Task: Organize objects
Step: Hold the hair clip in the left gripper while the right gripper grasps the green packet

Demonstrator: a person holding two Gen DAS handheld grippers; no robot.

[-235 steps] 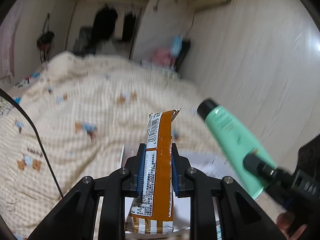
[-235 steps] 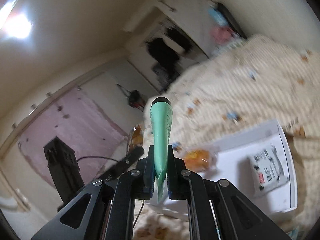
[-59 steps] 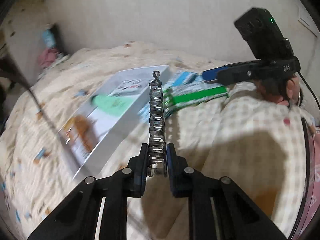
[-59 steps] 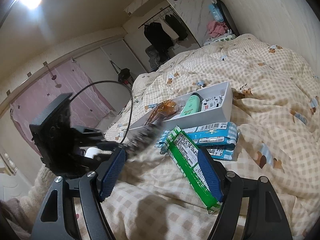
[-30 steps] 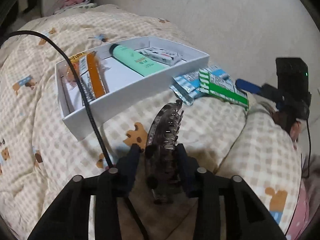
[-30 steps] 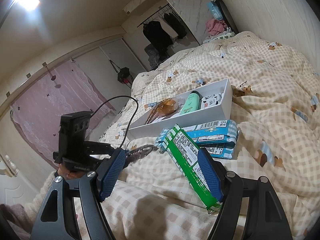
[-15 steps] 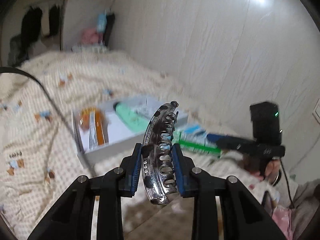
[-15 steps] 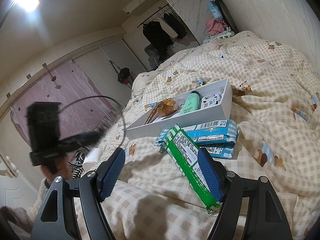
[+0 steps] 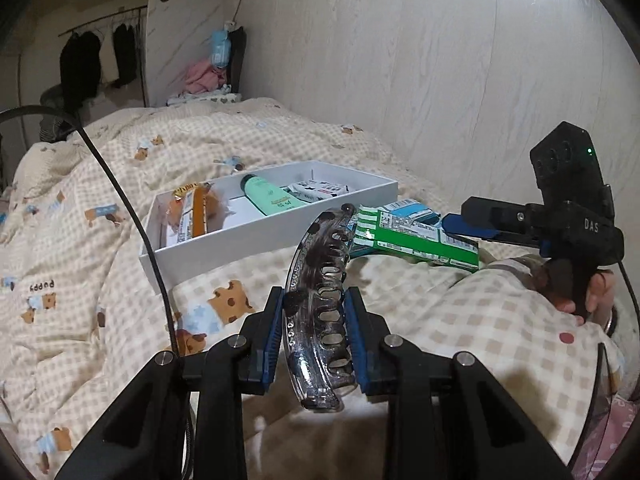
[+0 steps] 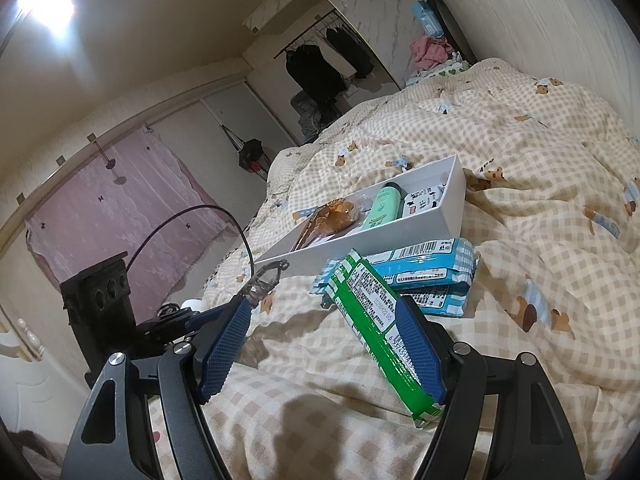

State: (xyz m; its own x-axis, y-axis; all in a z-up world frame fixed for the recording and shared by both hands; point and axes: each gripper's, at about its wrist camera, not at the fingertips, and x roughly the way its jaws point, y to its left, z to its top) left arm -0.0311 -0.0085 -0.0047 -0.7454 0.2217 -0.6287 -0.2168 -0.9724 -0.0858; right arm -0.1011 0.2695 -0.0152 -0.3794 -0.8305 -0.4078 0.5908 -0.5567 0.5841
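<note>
Evidently the carry step is in hand: the left gripper [image 9: 316, 334] clamps a smoky hair claw [image 9: 318, 300] upright between its pads, with the white tray [image 9: 256, 236] ahead and slightly left. Next, I judge, comes lowering it into bare tray floor. Only the right wrist view shows the right gripper [image 10: 320, 344] gaping wide around one end of the green packet [image 10: 376, 320], unpinched.

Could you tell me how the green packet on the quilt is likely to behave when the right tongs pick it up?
The green packet looks like thin printed film, so probably light and bendy. Its glossy wrapper may slip between the pads.
</note>
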